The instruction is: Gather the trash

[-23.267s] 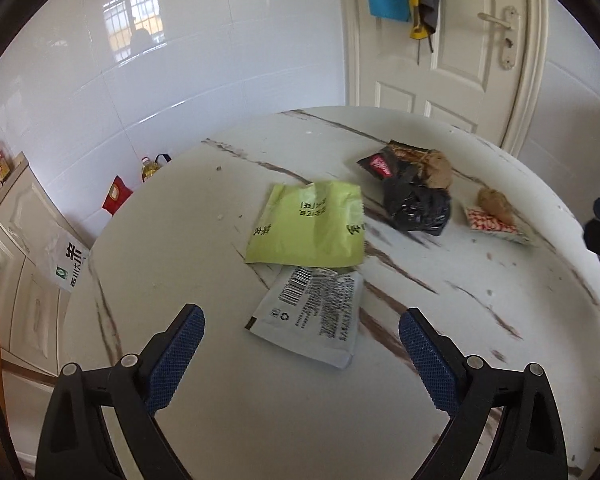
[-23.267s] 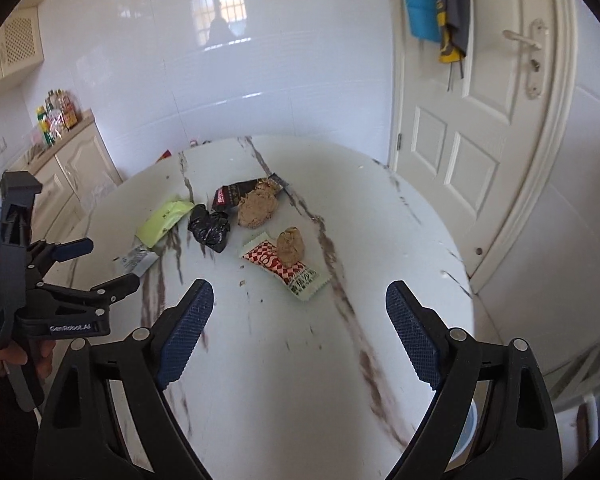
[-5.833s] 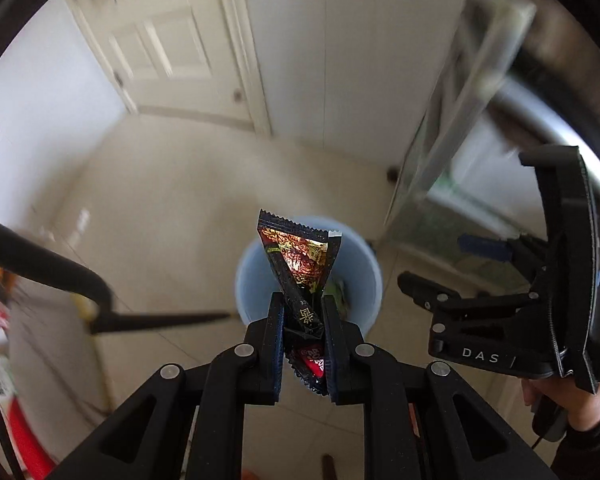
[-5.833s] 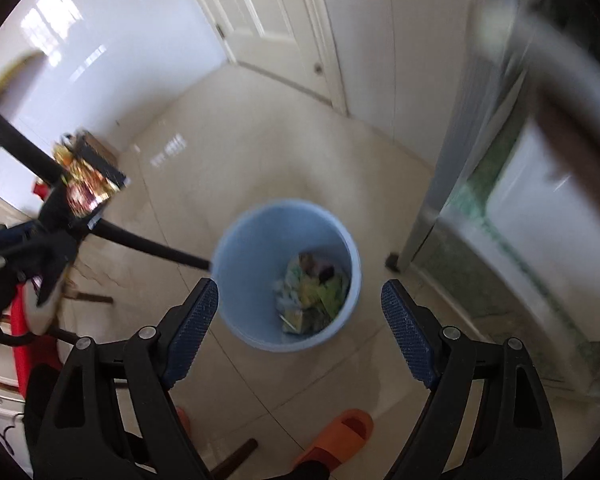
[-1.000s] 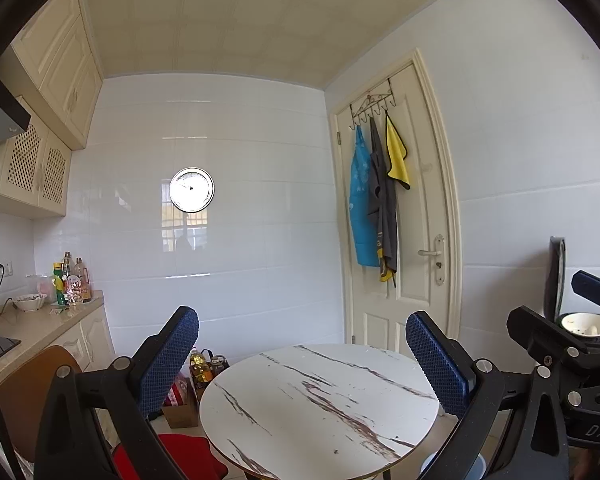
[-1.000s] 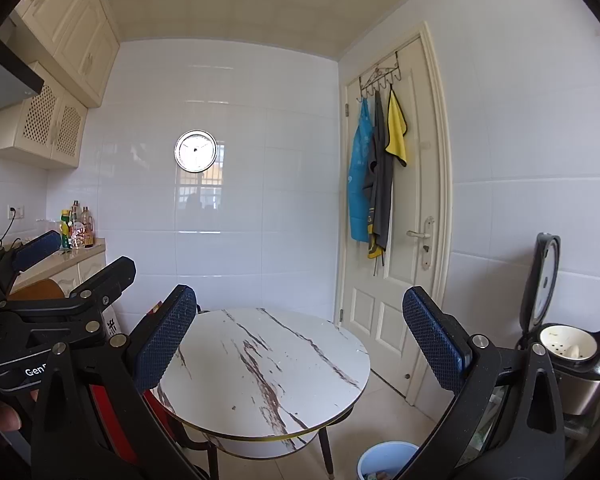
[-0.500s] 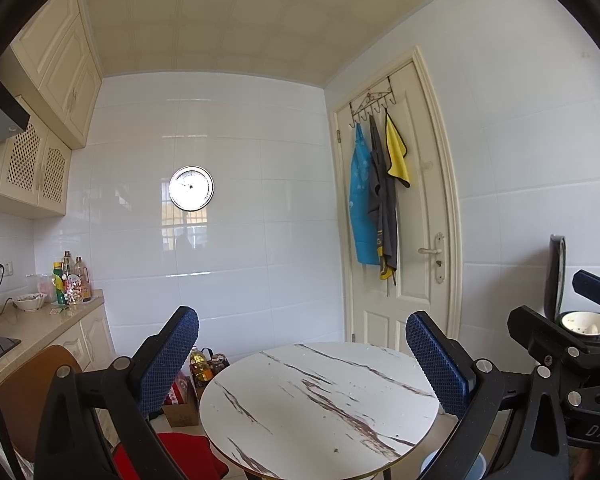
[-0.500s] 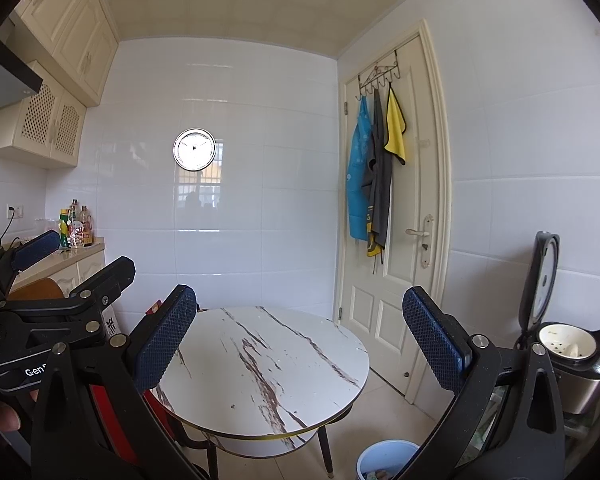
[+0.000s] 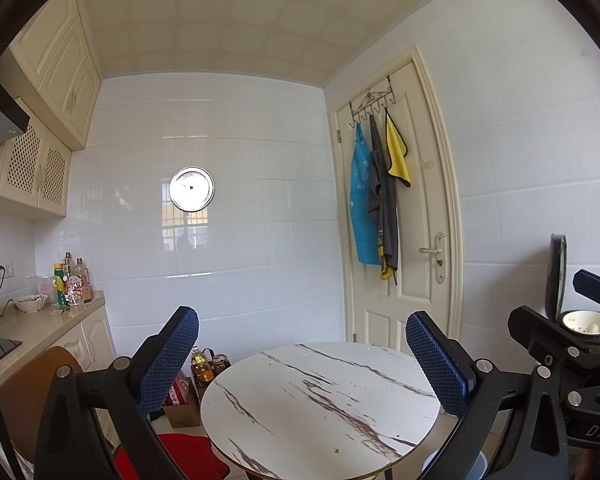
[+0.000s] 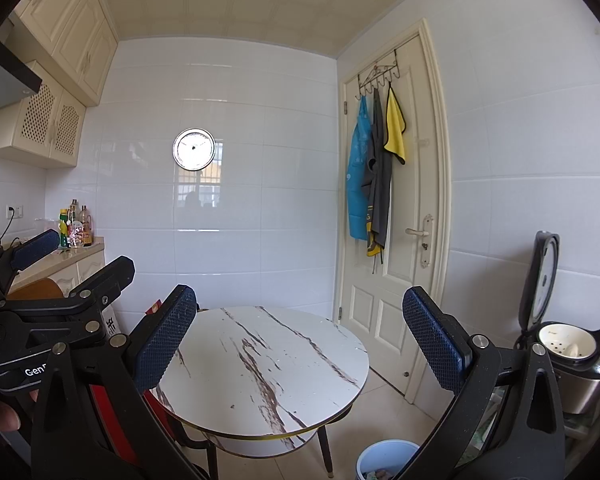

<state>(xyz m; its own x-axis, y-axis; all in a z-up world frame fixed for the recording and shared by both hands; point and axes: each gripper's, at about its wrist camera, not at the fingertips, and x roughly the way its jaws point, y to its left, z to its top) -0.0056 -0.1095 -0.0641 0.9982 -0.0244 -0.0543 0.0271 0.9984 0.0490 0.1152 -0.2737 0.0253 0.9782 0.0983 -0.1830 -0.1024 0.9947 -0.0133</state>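
Trash seems all but gathered: the round marble-patterned table [image 10: 268, 364] carries no wrappers or bags that I can see, only a few tiny dark specks near its front edge, too small to name. Down on the floor just right of the table leg stands the blue waste bin [image 10: 384, 460], and a little crumpled litter shows inside its rim; in the left wrist view only a sliver of that bin [image 9: 456, 465] peeks out below the tabletop. My reading is that the collecting is done, or nearly so, with perhaps those crumbs left to wipe, if they count.

Both tools are held up at about chest height, well back from the table and pointed level across the room toward the tiled wall with its round clock [image 10: 194, 149] and the white door [image 10: 396, 216]. The left gripper [image 9: 302, 356] has its blue-padded fingers [image 9: 168, 356] spread wide with nothing between them. The right gripper [image 10: 300, 340] is the same, jaws parted and empty. They sit side by side, near each other but not touching; each shows at the edge of the other's view. A rice cooker [image 10: 572, 344] with its lid up stands off to the right, well apart from all this
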